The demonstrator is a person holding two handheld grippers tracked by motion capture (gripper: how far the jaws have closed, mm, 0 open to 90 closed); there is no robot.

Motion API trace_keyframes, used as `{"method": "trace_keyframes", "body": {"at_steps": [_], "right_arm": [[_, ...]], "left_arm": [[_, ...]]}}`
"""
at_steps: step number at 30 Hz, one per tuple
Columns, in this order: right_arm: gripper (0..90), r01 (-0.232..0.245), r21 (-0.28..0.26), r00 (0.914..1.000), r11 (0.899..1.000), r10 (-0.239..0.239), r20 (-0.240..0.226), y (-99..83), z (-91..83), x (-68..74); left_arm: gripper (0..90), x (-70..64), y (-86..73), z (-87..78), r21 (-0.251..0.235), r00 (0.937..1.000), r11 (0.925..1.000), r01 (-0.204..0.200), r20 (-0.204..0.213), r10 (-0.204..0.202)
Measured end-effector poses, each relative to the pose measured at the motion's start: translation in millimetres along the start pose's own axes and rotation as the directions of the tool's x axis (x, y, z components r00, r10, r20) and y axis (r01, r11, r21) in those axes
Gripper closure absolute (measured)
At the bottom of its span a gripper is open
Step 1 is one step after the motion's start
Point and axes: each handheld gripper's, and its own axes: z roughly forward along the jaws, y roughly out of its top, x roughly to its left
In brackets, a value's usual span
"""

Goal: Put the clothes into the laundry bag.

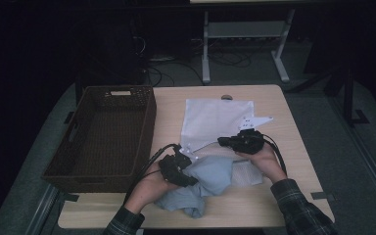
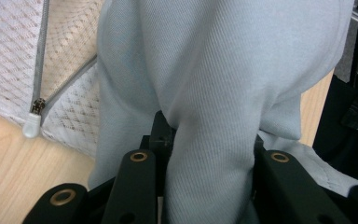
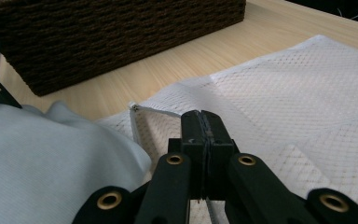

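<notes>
1. A light wooden table (image 1: 274, 105) carries a dark woven basket (image 1: 105, 134) along its left edge, a white mesh laundry bag (image 1: 215, 120) near the middle toward the far edge, and a pale blue garment (image 1: 203, 181) bunched near the front edge.
2. The left gripper (image 1: 176, 169) sits at the garment's left side, held by the person's left hand (image 1: 149, 188). In the left gripper view its jaws are closed on a thick fold of the pale blue garment (image 2: 214, 93), which rises between them.
3. Beside that fold, the mesh bag (image 2: 9, 65) lies on the wood with its grey zipper and white pull (image 2: 31, 123) toward the open seam.
4. The right gripper (image 1: 237, 142) rests at the bag's near edge, held by the right hand (image 1: 264, 161). In the right gripper view its jaws are pressed together, pinching the edge of the mesh bag (image 3: 307, 93) at the opening.
5. In that same view the garment (image 3: 42, 158) lies just beside the bag's opening, touching the mesh, with the basket (image 3: 112, 37) behind it.
6. The basket's inside looks bare.
</notes>
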Motion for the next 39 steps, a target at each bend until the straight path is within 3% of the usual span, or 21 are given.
{"method": "trace_keyframes", "body": {"at_steps": [3, 12, 26, 30, 39], "right_arm": [[88.8, 0.004, -0.005, 1.0, 1.0, -0.004, -0.006, 0.8, -2.8, 2.6], [88.9, 0.033, 0.017, 0.9992, 0.999, -0.033, -0.022, 3.8, -4.1, 15.1], [89.5, 0.049, 0.033, 0.9982, 0.998, -0.048, -0.035, 12.9, 3.9, 31.5], [89.5, 0.055, 0.026, 0.9979, 0.998, -0.054, -0.037, 16.2, 7.6, 36.7], [89.5, 0.064, 0.014, 0.9966, 0.998, -0.064, -0.052, 21.5, 8.7, 42.4]], "left_arm": [[68.5, -0.6, 1.6, 2.7, 0.01, 0.9998, 0.9998, -0.018, -0.012, 0.018], [68.5, 2.0, 1.8, 4.4, 0.025, 0.9983, 0.9995, -0.018, -0.055, 0.019], [68.6, 23.0, -13.2, -4.9, 0.033, 0.9878, 0.9979, 0.055, -0.147, -0.05], [68.5, 23.2, -13.0, -4.5, 0.037, 0.9877, 0.9977, 0.057, -0.148, -0.051], [68.5, 14.4, -2.6, 3.6, 0.039, 0.9911, 0.999, 0.021, -0.132, -0.016]]}}
